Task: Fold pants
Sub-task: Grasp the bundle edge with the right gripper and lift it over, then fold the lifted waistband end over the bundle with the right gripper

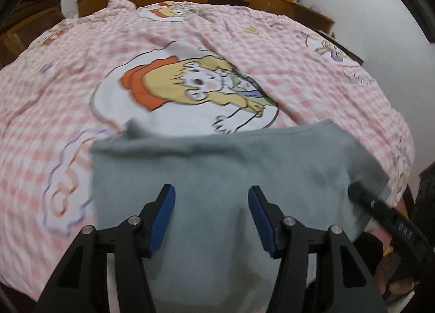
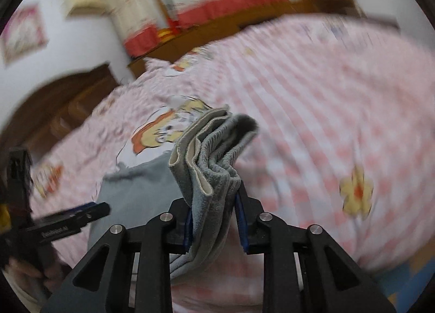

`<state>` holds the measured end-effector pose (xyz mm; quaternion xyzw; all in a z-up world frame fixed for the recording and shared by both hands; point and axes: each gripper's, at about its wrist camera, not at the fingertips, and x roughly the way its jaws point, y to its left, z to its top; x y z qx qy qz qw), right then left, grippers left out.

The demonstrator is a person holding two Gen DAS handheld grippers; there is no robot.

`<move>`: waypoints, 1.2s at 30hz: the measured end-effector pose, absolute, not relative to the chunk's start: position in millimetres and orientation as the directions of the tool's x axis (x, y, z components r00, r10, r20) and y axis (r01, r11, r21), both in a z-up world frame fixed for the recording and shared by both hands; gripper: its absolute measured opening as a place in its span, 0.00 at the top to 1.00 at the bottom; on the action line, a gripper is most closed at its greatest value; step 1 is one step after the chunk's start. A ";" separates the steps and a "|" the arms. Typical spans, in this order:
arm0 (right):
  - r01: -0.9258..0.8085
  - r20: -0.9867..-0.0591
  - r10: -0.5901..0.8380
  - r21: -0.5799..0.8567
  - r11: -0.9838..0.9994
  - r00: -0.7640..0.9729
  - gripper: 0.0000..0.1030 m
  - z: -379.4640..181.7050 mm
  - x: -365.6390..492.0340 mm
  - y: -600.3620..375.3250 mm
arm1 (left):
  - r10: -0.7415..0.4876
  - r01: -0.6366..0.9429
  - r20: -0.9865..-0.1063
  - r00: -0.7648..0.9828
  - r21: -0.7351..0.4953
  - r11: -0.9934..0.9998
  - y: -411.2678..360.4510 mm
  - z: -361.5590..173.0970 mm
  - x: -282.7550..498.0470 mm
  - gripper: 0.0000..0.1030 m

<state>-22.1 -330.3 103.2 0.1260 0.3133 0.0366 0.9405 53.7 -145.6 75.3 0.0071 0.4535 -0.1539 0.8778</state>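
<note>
Mid-fold: right gripper (image 2: 214, 212) clamps a bunched edge of the grey pants (image 1: 217, 177) lying near on the bed (image 1: 312, 74), left gripper (image 1: 211, 220) open above them; next, carry that edge over and lay flat.

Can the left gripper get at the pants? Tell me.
Probably yes: the left gripper hangs open right over the grey pants, nothing between; the right gripper pinches a bunched edge off to the side.

A bed under a pink checked cartoon cover (image 1: 272, 41) carries grey pants (image 1: 217, 166).
</note>
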 end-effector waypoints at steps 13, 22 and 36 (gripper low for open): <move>-0.357 -0.606 0.201 -0.147 0.923 0.770 0.75 133.6 -19.5 -165.4 | -0.217 0.075 -0.780 0.588 -0.215 0.974 -6.9 83.8 5.1 0.43; -0.496 -0.719 0.184 -0.249 0.832 0.670 0.73 85.0 -15.6 -97.4 | -0.228 -0.006 -0.756 0.613 -0.293 0.956 56.0 71.9 -12.0 0.43; -0.403 -0.624 0.350 0.062 0.913 0.699 0.56 118.7 -57.0 -158.4 | -0.283 0.007 -0.718 0.636 -0.361 0.932 68.9 85.4 -16.4 0.43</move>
